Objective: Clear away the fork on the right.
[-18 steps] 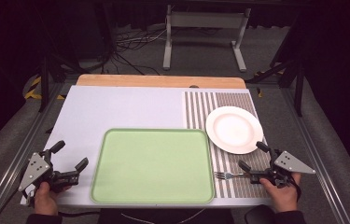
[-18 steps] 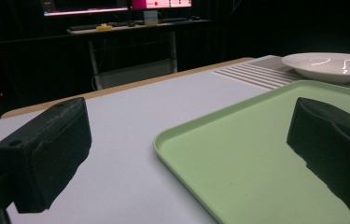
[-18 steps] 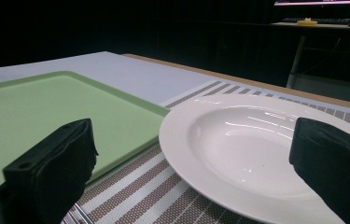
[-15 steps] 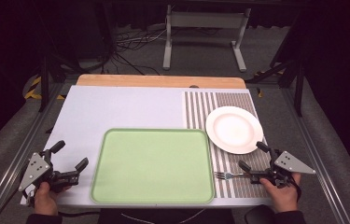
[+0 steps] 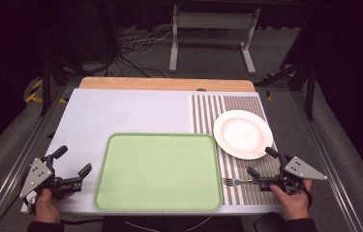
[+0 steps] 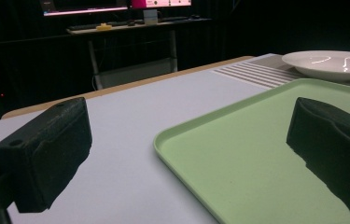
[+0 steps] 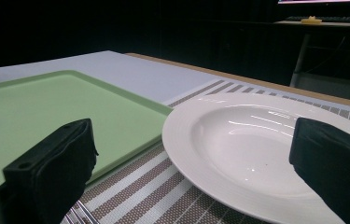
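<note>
- There, on the bench (image 5: 121,108), a pale green tray (image 5: 157,171) lay flat near the front edge, nothing on it.
- Just right of the tray sat a striped mat (image 5: 208,113), running from the far part of the bench toward the person.
- A white plate (image 5: 243,134) rested on that mat, its left rim close to the tray's far right corner; in the right gripper view the plate (image 7: 256,154) was bare and glossy, with the tray (image 7: 46,107) beside it.
- A fork (image 5: 234,181) lay on the mat by the tray's right edge, prongs toward the tray, handle toward the person's right hand; its prongs (image 7: 80,214) showed at the bottom of the right gripper view, beside the left jaw.
- The right hand-held gripper (image 5: 260,163) was held low over the mat's near end, jaws wide apart and gripping nothing; the fork's handle reached toward it, though I could not tell whether they touched.
- The left hand-held gripper (image 5: 72,160) hovered over the bench just left of the tray, jaws also spread wide and holding nothing; in the left gripper view one jaw stood over the bench and the other over the tray (image 6: 256,158).
- The person's hands (image 5: 47,205) gripped the handles at the front edge.
</note>
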### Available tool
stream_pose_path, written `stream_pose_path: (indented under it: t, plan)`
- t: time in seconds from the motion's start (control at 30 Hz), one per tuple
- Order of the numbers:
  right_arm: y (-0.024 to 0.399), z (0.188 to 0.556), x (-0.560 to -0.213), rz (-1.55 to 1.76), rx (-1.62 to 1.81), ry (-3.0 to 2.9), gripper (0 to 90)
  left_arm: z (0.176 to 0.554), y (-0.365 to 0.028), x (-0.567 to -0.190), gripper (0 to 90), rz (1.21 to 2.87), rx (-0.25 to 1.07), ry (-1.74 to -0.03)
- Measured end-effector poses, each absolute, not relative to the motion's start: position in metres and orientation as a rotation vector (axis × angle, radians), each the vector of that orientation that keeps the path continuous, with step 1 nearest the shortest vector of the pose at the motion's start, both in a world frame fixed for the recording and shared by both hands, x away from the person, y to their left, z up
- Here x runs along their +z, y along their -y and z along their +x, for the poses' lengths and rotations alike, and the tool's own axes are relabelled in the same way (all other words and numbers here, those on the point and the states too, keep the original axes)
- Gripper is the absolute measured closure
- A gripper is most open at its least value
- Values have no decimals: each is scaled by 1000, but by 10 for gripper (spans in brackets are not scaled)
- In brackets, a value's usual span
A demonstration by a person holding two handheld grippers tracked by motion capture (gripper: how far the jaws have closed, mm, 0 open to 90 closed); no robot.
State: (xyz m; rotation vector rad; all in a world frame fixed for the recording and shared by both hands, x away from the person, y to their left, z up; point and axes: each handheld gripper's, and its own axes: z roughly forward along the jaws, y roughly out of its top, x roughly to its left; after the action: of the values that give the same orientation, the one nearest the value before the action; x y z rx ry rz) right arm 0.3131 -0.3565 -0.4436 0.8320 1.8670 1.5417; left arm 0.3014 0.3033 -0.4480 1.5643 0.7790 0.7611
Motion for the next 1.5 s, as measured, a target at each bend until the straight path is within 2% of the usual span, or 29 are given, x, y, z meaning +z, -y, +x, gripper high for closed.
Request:
stream_pose_path:
  t: [0.4,0.9,1.07,1.5]
  plan:
    - [356,319,-441,841,1561,-1896,9,301,-303,-448,7,1570,760,-781]
    - [341,342,-411,821,1564,-1963,9,301,-303,-448,7,1573,763,-785]
    - [337,347,-407,826,1526,-2019,39,301,-303,-449,7,1574,764,-787]
    - [327,357,-375,666,1255,-2317,42,302,-303,-449,7,1578,761,-789]
